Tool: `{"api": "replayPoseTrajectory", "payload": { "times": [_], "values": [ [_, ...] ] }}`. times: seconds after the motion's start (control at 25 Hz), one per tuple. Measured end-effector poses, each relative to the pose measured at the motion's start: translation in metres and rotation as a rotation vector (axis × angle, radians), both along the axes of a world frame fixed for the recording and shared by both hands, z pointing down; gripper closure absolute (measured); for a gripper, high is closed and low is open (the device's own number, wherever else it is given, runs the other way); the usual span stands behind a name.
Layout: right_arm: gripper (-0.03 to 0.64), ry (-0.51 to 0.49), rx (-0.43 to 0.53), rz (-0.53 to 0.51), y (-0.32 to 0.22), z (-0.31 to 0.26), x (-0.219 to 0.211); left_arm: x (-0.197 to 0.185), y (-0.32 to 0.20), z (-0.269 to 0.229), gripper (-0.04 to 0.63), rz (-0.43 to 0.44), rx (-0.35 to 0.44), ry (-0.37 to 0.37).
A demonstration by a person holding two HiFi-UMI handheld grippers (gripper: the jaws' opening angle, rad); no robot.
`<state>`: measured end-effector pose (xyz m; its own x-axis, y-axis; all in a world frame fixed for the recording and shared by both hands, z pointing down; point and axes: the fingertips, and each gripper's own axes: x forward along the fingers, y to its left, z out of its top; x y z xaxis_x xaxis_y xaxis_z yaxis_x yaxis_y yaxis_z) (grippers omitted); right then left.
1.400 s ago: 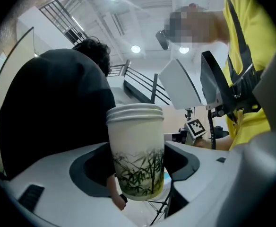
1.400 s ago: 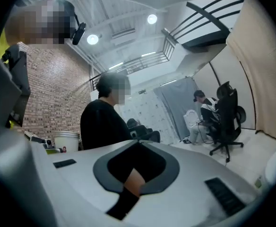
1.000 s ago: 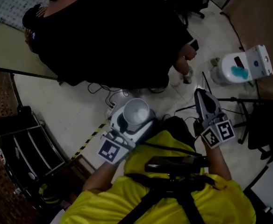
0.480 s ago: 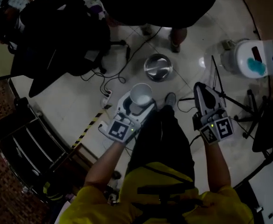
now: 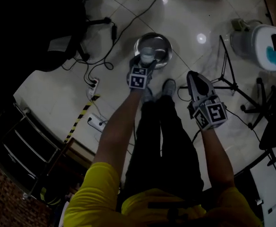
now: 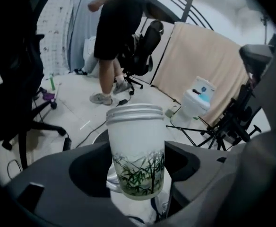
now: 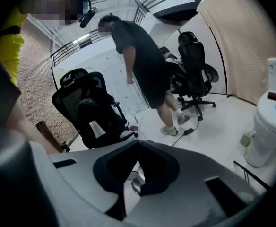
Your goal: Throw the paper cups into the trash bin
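A white paper cup point(image 6: 137, 145) with a green bamboo print stands upright between the jaws of my left gripper point(image 6: 137, 167), which is shut on it. From the head view the cup point(image 5: 147, 54) and left gripper point(image 5: 145, 63) hang at arm's length over the round metal trash bin point(image 5: 165, 45) on the floor. My right gripper point(image 5: 191, 75) is shut and empty, to the right of the bin and nearer to me. Through its closed jaws point(image 7: 139, 143) a bit of the bin's shiny rim point(image 7: 134, 182) shows.
Black office chairs point(image 5: 43, 27) stand at the left, with cables and a power strip point(image 5: 93, 85) on the tiled floor. A tripod point(image 5: 225, 72) and a white appliance point(image 5: 265, 44) are at the right. A person in black point(image 7: 145, 65) walks at the back. A metal rack point(image 5: 29, 145) is at the lower left.
My left arm has stretched forward, carrying the cup from close to my body out over the bin. The head view has swung down; the person in black has left it.
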<state>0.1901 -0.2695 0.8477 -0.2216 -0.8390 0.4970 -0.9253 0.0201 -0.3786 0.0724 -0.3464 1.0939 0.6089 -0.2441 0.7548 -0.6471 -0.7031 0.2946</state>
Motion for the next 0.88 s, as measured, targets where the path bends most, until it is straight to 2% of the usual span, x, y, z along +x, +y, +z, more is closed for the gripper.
{"api": "replayPoseTrajectory", "payload": {
  "times": [0.16, 0.32, 0.44, 0.56, 0.64, 0.72, 0.8, 0.88],
  "values": [
    [0.609, -0.002, -0.044, -0.02, -0.005, 0.04, -0.006, -0.008, -0.007, 0.049, 0.268, -0.066, -0.095, -0.094],
    [0.609, -0.01, -0.095, -0.022, -0.004, 0.064, -0.01, -0.013, 0.006, 0.072, 0.268, -0.073, -0.181, -0.148],
    [0.609, -0.016, -0.125, -0.023, -0.006, 0.072, -0.014, -0.014, 0.005, 0.077, 0.241, -0.061, -0.189, -0.157],
    [0.609, -0.015, -0.118, -0.015, -0.015, 0.07, -0.012, -0.015, 0.001, 0.076, 0.25, -0.072, -0.18, -0.15],
    [0.609, -0.012, -0.108, -0.006, -0.022, 0.065, -0.01, -0.02, -0.005, 0.068, 0.25, -0.092, -0.16, -0.126],
    [0.609, -0.012, -0.101, 0.004, -0.029, 0.059, -0.008, -0.024, -0.014, 0.037, 0.261, -0.124, -0.118, -0.059],
    [0.609, -0.016, -0.093, 0.016, -0.033, 0.05, -0.007, -0.03, -0.018, -0.01, 0.268, -0.143, -0.064, 0.029],
    [0.609, -0.023, -0.081, 0.03, -0.037, 0.037, -0.007, -0.039, -0.016, -0.071, 0.306, -0.142, -0.008, 0.115]
  ]
}}
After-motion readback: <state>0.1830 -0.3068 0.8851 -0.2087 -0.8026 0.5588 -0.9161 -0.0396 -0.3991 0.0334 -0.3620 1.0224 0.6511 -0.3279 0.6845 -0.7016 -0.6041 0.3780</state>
